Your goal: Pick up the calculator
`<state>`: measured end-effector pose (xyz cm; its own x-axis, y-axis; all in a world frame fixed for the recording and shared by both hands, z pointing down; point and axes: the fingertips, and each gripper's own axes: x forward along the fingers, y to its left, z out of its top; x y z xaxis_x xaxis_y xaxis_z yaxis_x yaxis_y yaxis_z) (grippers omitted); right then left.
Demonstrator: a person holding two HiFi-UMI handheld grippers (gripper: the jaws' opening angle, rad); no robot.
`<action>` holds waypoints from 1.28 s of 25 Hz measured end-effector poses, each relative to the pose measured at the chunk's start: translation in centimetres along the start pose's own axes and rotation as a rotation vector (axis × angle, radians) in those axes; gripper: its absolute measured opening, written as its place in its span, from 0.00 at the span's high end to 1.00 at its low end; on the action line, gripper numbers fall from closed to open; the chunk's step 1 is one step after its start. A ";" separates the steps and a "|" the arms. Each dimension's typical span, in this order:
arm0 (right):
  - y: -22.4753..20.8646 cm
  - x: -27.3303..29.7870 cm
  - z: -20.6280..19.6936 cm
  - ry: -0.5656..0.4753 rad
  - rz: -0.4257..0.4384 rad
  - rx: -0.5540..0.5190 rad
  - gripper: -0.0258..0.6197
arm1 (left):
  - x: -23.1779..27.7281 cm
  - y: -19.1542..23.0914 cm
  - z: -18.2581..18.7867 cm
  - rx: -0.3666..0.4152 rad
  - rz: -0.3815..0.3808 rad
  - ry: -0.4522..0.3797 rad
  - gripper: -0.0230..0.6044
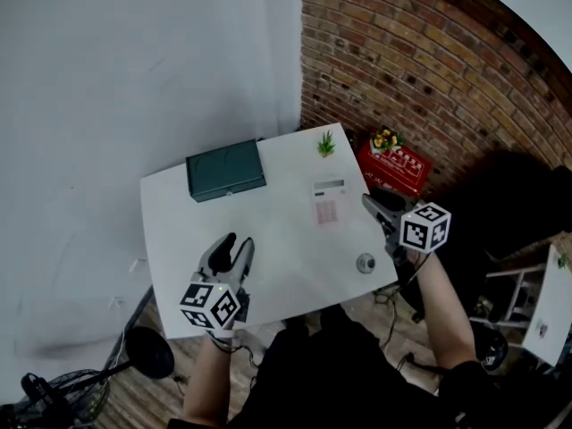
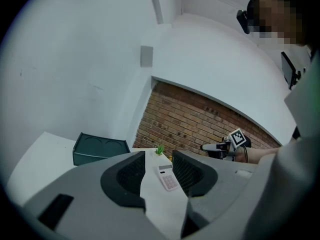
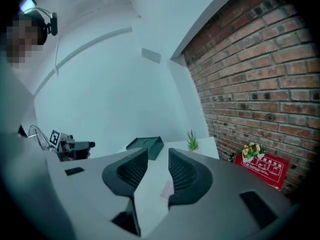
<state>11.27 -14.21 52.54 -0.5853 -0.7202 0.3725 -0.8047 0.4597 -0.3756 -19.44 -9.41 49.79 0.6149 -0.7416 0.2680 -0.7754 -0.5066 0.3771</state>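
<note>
On the table [image 1: 286,280], the box [image 1: 225,170] lies far left and the plant [image 1: 326,143] at the far corner. The calculator [image 1: 328,200] lies before the plant, and a small round thing [image 1: 365,263] near right. A crate [image 1: 393,170] stands on the floor right of the table, by the brick wall [image 1: 429,70].

head view looks steeply down on the table [image 1: 277,239]; both gripper views skim it low.

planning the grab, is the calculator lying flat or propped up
Lying flat, face up: the calculator rests on the white table, its display and keys showing from above in the head view.
</note>
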 end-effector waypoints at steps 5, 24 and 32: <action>-3.4 3.7 -2.2 0.126 0.075 0.008 0.71 | 1.7 0.6 -0.1 -0.018 0.060 0.017 0.70; -13.6 13.7 -9.3 0.357 0.152 0.097 0.63 | 6.1 1.0 -1.6 -0.090 0.198 0.063 0.70; -13.8 16.6 -11.0 0.413 0.248 0.105 0.59 | 6.9 1.7 -3.0 -0.119 0.227 0.087 0.70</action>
<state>11.54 -26.83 73.22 -0.7654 -0.3200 0.5583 -0.6344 0.5208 -0.5712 -16.08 -14.06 54.95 0.4412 -0.7871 0.4310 -0.8756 -0.2724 0.3988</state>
